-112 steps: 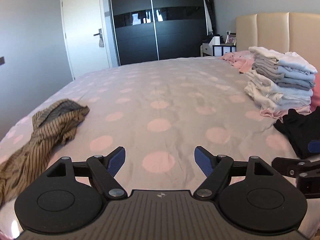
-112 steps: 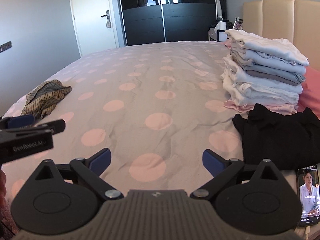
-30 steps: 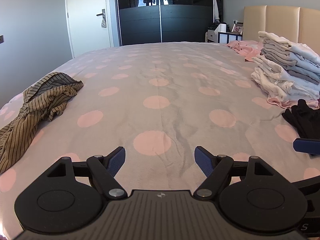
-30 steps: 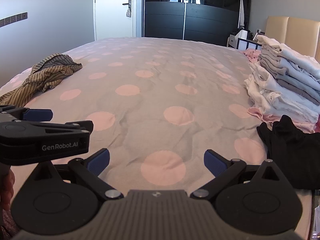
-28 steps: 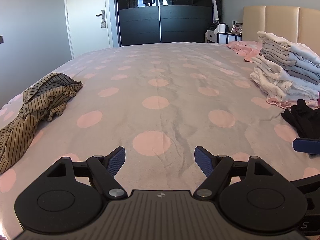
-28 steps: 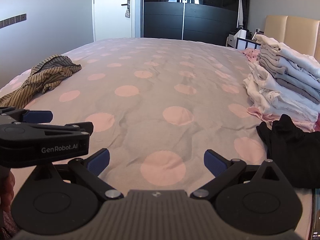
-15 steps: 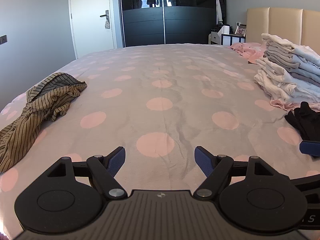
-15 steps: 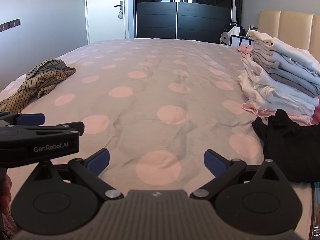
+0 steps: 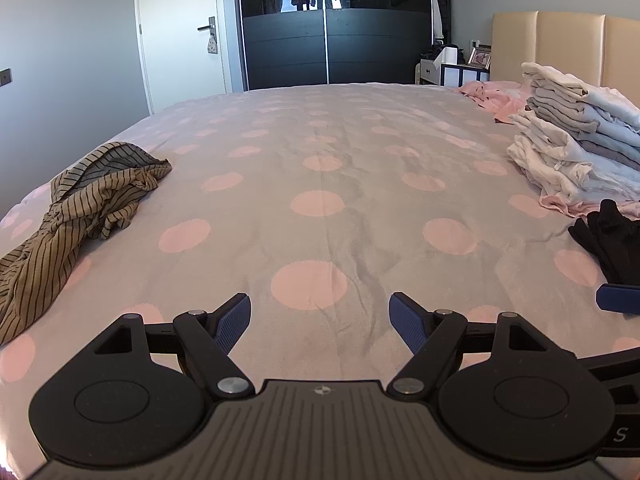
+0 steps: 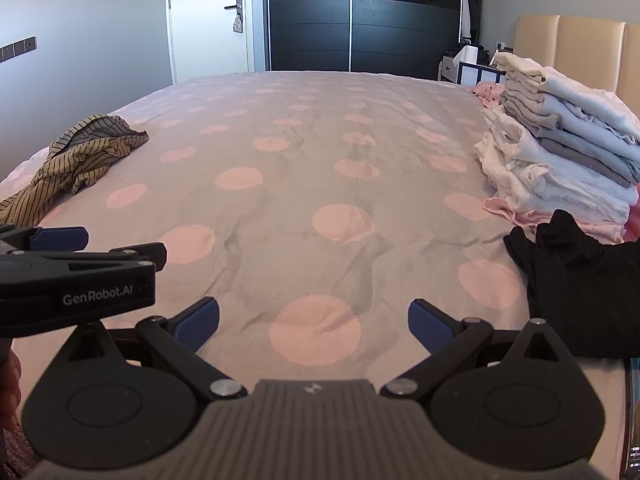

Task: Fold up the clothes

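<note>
A crumpled tan striped garment [image 9: 80,208] lies at the bed's left edge; it also shows in the right wrist view [image 10: 80,156]. A black garment [image 9: 612,244] lies at the right, also in the right wrist view [image 10: 580,280], below a tall stack of folded clothes [image 9: 580,152] [image 10: 560,140]. My left gripper [image 9: 320,320] is open and empty above the bedspread. My right gripper [image 10: 314,320] is open and empty, just left of the black garment. The left gripper's body shows in the right wrist view [image 10: 76,280].
The bed has a grey spread with pink dots [image 9: 320,168]. A pink garment [image 9: 492,98] lies near the beige headboard [image 9: 560,44]. A dark wardrobe [image 9: 332,20], a white door [image 9: 180,32] and a nightstand [image 9: 452,70] stand beyond. A phone's edge [image 10: 632,420] shows at lower right.
Both grippers have turned slightly left and stayed open and empty. The striped garment sits a little further into both views. The clothes have not moved.
</note>
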### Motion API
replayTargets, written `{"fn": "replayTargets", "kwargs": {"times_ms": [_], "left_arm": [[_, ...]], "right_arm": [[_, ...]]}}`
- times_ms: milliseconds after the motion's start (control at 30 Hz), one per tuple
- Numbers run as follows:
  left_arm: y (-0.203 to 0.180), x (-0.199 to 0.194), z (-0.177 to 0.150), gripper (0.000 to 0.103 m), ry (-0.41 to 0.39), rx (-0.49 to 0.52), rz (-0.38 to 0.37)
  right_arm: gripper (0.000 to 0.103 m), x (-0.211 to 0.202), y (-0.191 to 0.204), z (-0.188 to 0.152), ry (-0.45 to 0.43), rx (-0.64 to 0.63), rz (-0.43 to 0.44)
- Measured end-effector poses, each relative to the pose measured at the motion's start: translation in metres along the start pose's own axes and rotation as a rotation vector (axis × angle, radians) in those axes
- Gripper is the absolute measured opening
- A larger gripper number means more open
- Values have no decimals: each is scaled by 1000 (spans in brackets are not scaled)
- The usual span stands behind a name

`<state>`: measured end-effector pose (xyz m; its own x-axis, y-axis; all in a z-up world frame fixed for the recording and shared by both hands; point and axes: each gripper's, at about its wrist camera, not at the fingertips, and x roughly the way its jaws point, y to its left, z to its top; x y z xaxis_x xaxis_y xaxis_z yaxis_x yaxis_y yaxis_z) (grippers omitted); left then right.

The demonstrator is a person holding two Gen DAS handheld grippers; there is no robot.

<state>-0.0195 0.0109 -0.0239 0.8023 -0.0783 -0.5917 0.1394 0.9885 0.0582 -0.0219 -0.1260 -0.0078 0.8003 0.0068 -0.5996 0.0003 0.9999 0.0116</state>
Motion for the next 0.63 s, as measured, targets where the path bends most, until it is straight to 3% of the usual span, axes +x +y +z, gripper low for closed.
{"fn": "replayTargets", "kwargs": {"times_ms": [633], "left_arm": [[-1, -1, -1, 76, 5, -2, 0]], "right_arm": [[102, 0, -2, -1, 5, 3, 12]]}}
